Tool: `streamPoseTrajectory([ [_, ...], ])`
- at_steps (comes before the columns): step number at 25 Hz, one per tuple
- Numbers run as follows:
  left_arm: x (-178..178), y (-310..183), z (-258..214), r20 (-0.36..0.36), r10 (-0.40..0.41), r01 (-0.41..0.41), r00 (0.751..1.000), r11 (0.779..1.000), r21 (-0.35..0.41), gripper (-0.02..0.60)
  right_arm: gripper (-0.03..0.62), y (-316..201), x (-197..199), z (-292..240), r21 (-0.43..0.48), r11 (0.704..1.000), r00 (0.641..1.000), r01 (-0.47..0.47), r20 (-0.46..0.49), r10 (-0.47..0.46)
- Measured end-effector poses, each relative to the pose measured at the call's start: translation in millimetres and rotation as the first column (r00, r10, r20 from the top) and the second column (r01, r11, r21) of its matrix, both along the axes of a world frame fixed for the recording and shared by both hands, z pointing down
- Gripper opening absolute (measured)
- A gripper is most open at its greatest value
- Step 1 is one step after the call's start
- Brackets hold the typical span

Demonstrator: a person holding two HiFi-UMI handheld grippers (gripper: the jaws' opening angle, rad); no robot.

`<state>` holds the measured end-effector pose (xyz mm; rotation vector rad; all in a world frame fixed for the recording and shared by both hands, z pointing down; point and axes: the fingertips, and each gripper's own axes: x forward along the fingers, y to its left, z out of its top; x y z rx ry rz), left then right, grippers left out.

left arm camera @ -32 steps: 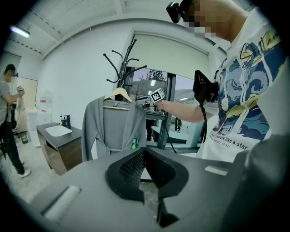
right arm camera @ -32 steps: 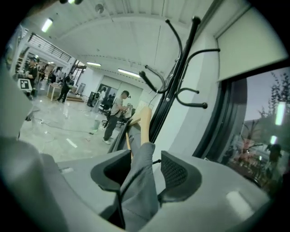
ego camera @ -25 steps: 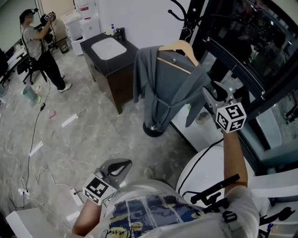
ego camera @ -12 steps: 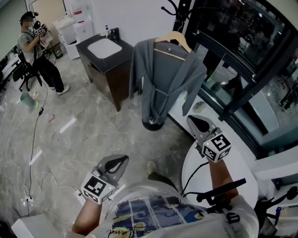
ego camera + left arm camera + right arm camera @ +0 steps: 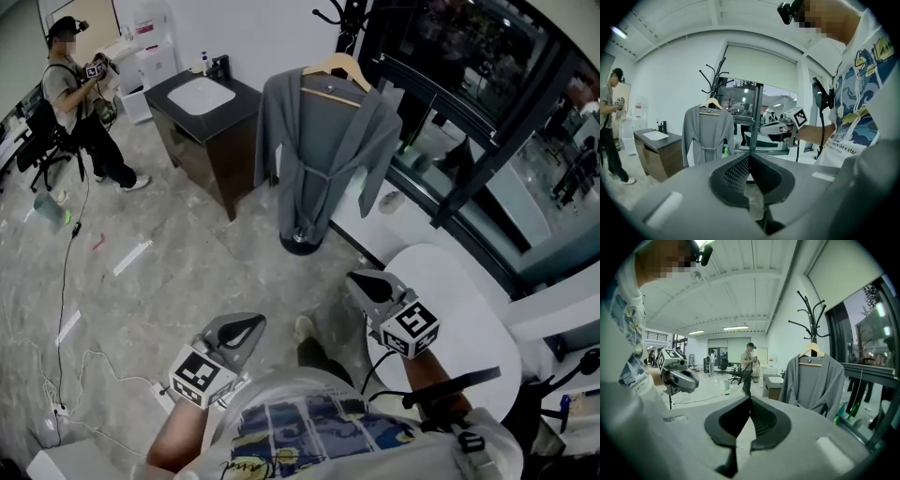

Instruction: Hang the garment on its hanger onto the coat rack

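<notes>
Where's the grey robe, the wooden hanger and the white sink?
robe (image 5: 323, 136), head view, the middle of its front, above the belt.
hanger (image 5: 356, 75), head view, its sloping wooden arm.
sink (image 5: 200, 94), head view, the middle of the white basin.

Open floor (image 5: 234, 272) before garment (image 5: 323, 141); cabinet (image 5: 199, 155) left, round table (image 5: 455, 286) right

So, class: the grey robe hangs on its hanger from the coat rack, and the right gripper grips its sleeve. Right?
No. The right gripper is shut on nothing, apart from the robe, as the right gripper view shows. The rest stands.
</notes>
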<state>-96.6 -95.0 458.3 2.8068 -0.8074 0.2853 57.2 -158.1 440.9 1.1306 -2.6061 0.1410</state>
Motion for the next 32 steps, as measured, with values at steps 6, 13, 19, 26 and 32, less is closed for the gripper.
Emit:
streamPoseTrajectory([
  [6, -1, 22, 3, -0.002, 0.02, -0.02, 1.0, 1.0, -0.009, 0.003, 0.002, 40, -24, 11, -0.008, 0.999, 0.999, 0.046, -0.025, -0.046],
  [13, -1, 43, 6, 0.002, 0.039, -0.039, 0.999, 0.999, -0.009, 0.003, 0.002, 66, -36, 19, -0.02, 0.998, 0.997, 0.067, -0.037, -0.068],
  [19, 1, 53, 2, 0.004, 0.051, -0.051, 0.999, 0.999, -0.006, 0.003, 0.002, 78, -44, 16, -0.025, 0.996, 0.996, 0.086, -0.037, -0.087],
  [26, 2, 56, 1, 0.006, 0.057, -0.057, 0.998, 0.998, -0.002, 0.003, 0.002, 87, -58, 16, -0.022, 0.992, 0.991, 0.127, -0.041, -0.128],
  [32, 1, 60, 1, 0.012, 0.054, -0.054, 0.998, 0.999, -0.007, 0.003, 0.002, 92, -64, 15, -0.025, 0.988, 0.987, 0.153, -0.048, -0.154],
])
